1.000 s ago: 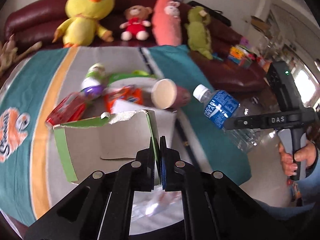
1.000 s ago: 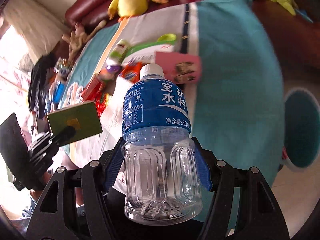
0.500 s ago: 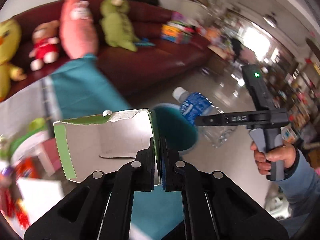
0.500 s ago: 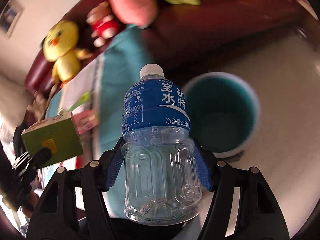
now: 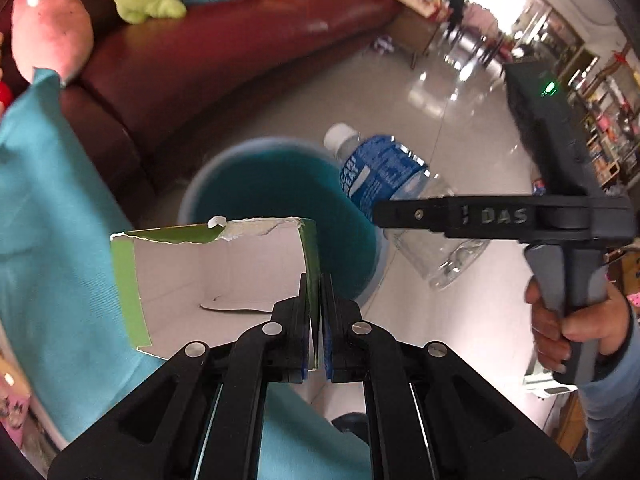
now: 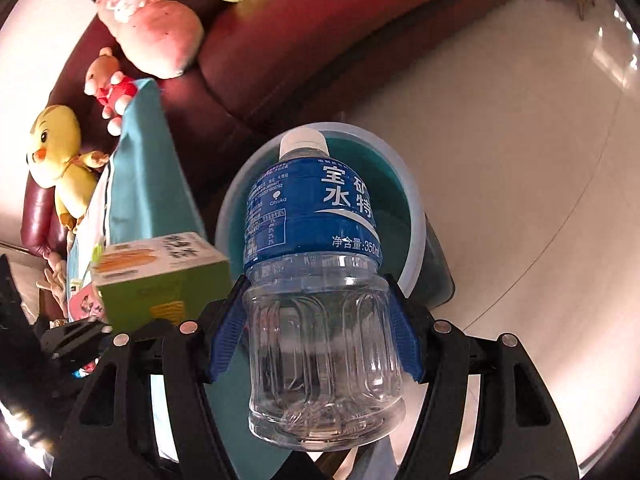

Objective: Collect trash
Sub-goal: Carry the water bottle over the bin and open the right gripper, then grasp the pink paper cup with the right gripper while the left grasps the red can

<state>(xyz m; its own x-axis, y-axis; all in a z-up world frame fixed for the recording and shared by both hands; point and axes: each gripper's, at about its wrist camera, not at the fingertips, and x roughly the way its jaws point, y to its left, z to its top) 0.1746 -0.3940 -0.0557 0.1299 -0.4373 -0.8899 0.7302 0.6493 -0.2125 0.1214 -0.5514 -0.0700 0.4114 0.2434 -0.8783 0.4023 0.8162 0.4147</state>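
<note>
Tools both loaded: the left tool (image 5: 316, 320) pinches one wall of a torn green carton (image 5: 216, 276), the right tool (image 6: 316, 344) clamps a clear water bottle (image 6: 316, 280), both above a teal bin (image 5: 248, 184) on the floor beside a dark red sofa (image 5: 240, 40) with plush toys (image 6: 152, 28). The bin's bottom is hidden behind the bottle and carton.

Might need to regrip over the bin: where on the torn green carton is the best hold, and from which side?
The left gripper is already shut on the green carton at a good spot: one thin side wall at the torn-open end, one finger inside, one outside. Come from that open end along the wall; the whole box looks too broad to span. The bin lies just beyond.
</note>
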